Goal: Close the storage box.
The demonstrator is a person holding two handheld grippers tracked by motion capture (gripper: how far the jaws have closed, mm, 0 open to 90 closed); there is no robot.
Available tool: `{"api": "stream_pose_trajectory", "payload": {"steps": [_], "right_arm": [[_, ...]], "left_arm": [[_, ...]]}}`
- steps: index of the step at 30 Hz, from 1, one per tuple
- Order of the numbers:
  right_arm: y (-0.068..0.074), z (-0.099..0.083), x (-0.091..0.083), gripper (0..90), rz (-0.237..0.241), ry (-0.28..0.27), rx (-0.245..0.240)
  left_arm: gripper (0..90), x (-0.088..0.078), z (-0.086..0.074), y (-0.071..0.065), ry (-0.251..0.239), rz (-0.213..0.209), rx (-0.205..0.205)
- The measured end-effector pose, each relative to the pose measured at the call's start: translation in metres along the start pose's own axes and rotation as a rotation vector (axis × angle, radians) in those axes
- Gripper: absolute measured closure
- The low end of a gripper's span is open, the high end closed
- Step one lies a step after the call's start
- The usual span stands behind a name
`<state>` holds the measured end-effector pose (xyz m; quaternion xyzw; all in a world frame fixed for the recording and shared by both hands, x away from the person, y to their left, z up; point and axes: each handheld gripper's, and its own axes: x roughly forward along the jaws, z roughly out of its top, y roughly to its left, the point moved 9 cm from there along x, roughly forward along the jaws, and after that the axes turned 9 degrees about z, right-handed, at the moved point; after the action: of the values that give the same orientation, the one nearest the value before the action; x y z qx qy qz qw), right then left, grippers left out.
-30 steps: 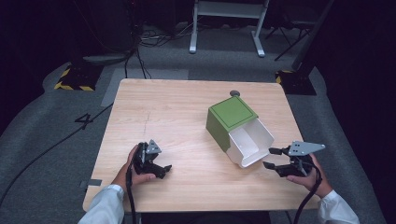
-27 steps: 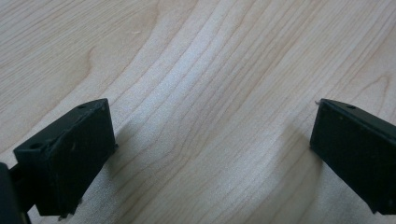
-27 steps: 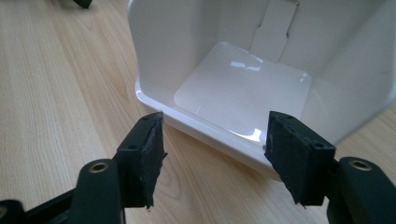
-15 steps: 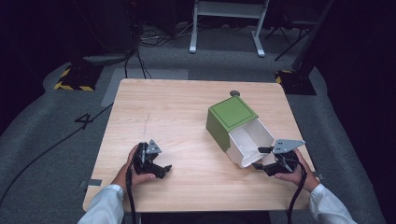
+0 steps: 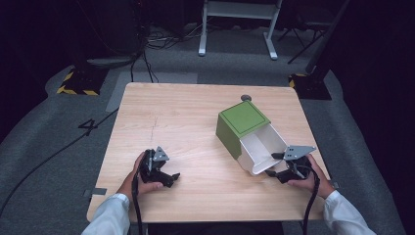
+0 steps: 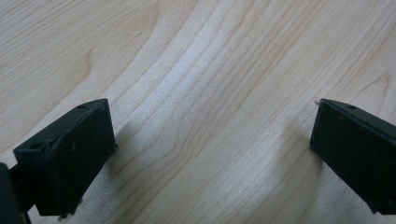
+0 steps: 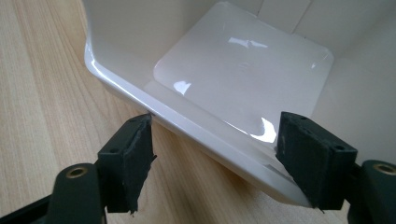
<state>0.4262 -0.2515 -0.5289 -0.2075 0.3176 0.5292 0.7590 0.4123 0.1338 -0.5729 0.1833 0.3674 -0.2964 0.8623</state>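
A pale wooden tabletop (image 5: 195, 127) with fine grain is seen from above, set on grey carpet in a dark room; black cables are strewn on the floor at 11 o'clock, a white metal frame (image 5: 240, 19) stands at 12 o'clock, yellow-and-black hazard tape is laid at 10 o'clock, and a number four is marked on the floor at 9 o'clock. A small dark round object (image 5: 245, 98) is seen on the tabletop just beyond the box. The green box (image 5: 243, 117) lies on its side at about 3 o'clock of the tabletop centre, its long axis running from 11 o'clock to 5 o'clock, and its white open mouth (image 5: 262, 152) is pointed toward 5 o'clock, at the near right corner. The right tongs (image 5: 275, 165) are held at that mouth; their jaws have just been opening and are spread, with the lower white rim (image 7: 201, 128) straddled: one jaw is outside over the wood, the other inside, and no pressing on the rim can be made out. The left tongs (image 5: 171, 177) are rested near the front edge at 7 o'clock, spread wide over bare wood, well apart from the box.
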Motion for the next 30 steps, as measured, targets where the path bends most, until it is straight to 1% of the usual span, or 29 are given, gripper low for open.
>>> {"api": "stream_pose_trajectory", "payload": {"steps": [4,7,10,15,20,23,30], "right_arm": [[-0.004,0.002,-0.001,28.4,-0.012,0.005,-0.008],[-0.005,0.002,-0.001,28.6,-0.009,0.007,-0.008],[-0.006,0.006,0.004,32.9,-0.007,0.011,-0.027],[-0.010,0.010,0.007,33.1,-0.003,0.014,-0.021],[-0.015,0.014,0.010,33.0,-0.016,0.015,-0.012],[-0.019,0.022,0.012,33.2,-0.028,0.000,-0.016],[-0.027,0.032,0.017,34.0,-0.033,-0.005,-0.005]], "left_arm": [[0.1,0.000,0.000,0.000,0.000,0.000,0.000],[0.1,0.000,0.000,0.000,0.000,0.000,0.000],[0.1,0.000,0.000,0.000,0.000,0.000,0.000],[0.1,0.000,0.000,0.000,0.000,0.000,0.000],[0.1,0.000,0.000,0.000,0.000,0.000,0.000],[0.1,0.000,0.000,0.000,0.000,0.000,0.000],[0.1,0.000,0.000,0.000,0.000,0.000,0.000]]}}
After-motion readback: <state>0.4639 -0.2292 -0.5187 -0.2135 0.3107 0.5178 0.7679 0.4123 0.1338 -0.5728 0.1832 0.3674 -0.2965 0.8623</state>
